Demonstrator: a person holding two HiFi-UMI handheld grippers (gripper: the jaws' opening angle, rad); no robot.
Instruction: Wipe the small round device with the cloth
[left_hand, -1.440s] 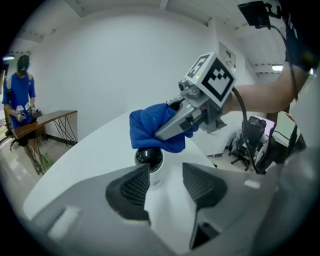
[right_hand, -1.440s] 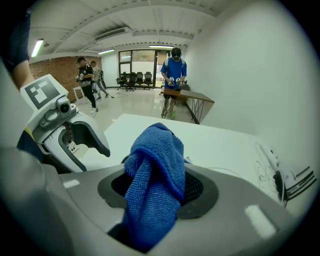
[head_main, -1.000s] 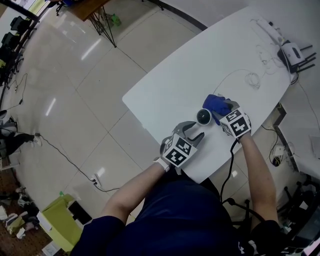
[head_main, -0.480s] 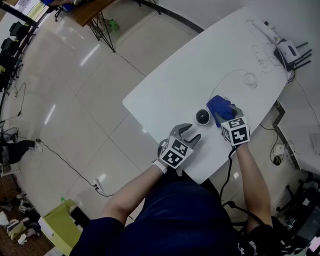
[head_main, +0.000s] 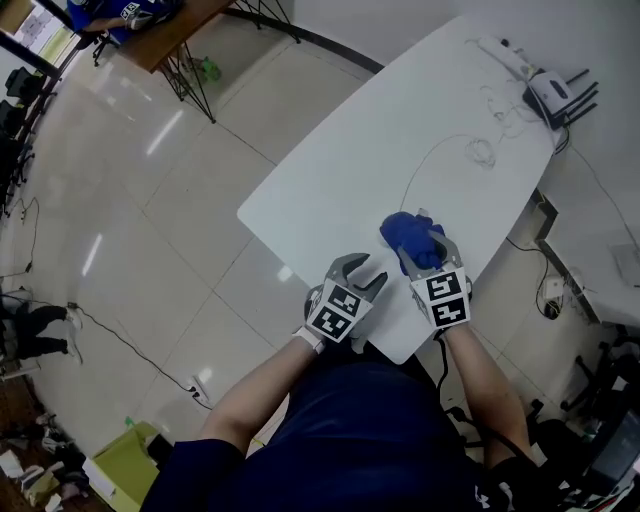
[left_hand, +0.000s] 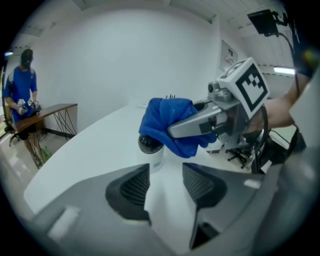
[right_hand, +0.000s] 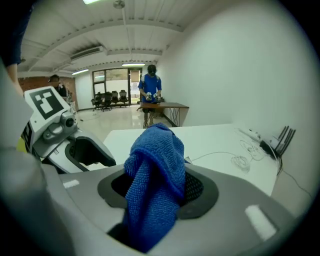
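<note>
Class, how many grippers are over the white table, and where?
2. The left gripper is at the near edge of the table, jaws apart, empty; the right gripper, beside it, grips the cloth. None looks hidden.

No words or numbers can be read. Only square black-and-white markers are seen on the left tongs (head_main: 362, 272) and right tongs (head_main: 422, 240).

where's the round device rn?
Left gripper view, centre: device on the white table just ahead of the left tongs, dome partly covered by the blue cloth in the right tongs.
</note>
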